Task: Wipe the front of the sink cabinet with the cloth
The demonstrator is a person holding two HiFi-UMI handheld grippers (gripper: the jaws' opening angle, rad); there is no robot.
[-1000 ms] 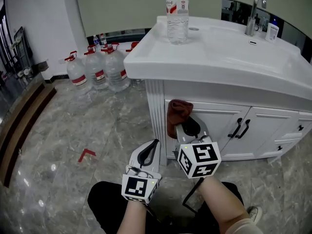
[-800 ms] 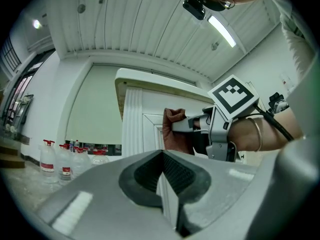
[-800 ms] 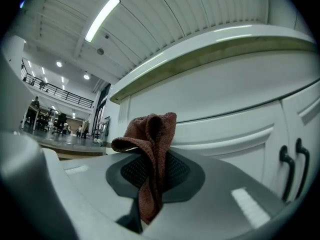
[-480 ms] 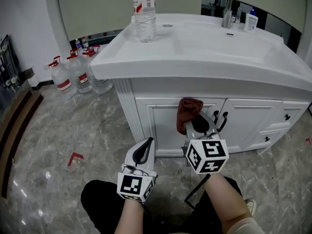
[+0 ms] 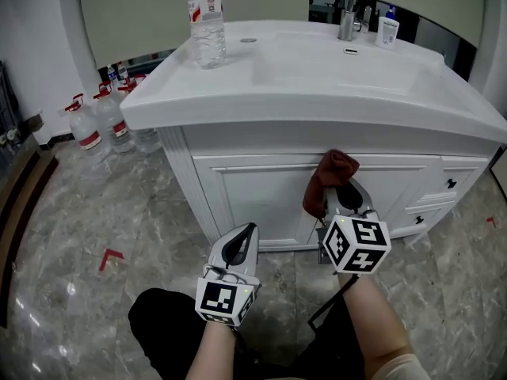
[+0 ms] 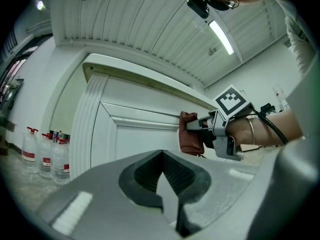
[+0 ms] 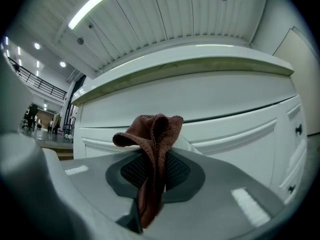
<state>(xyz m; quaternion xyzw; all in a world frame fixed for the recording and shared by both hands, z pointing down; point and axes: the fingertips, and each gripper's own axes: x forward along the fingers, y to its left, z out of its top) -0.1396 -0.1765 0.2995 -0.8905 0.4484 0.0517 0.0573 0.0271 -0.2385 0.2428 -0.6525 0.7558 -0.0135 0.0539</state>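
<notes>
The white sink cabinet (image 5: 245, 196) stands in front of me, its panelled front filling the right gripper view (image 7: 225, 99). My right gripper (image 5: 339, 191) is shut on a reddish-brown cloth (image 5: 330, 176), which it holds against the top rail of the cabinet front, right of the middle. In the right gripper view the cloth (image 7: 152, 134) bunches up over the pinched jaws (image 7: 152, 174). My left gripper (image 5: 242, 242) hangs lower and to the left, off the cabinet, shut with nothing in it (image 6: 162, 176). From the left gripper view the cloth (image 6: 190, 136) shows touching the door.
A clear water bottle (image 5: 206, 22) stands on the left of the sink top, with a faucet (image 5: 348, 6) and a small bottle (image 5: 386, 30) at the back. Large water jugs (image 5: 87, 129) sit on the marble floor at left. Black drawer knobs (image 5: 450, 184) are right of the cloth.
The right gripper has carried the cloth rightward along the cabinet front, from the left door toward the drawers. The left gripper has stayed shut and low.
</notes>
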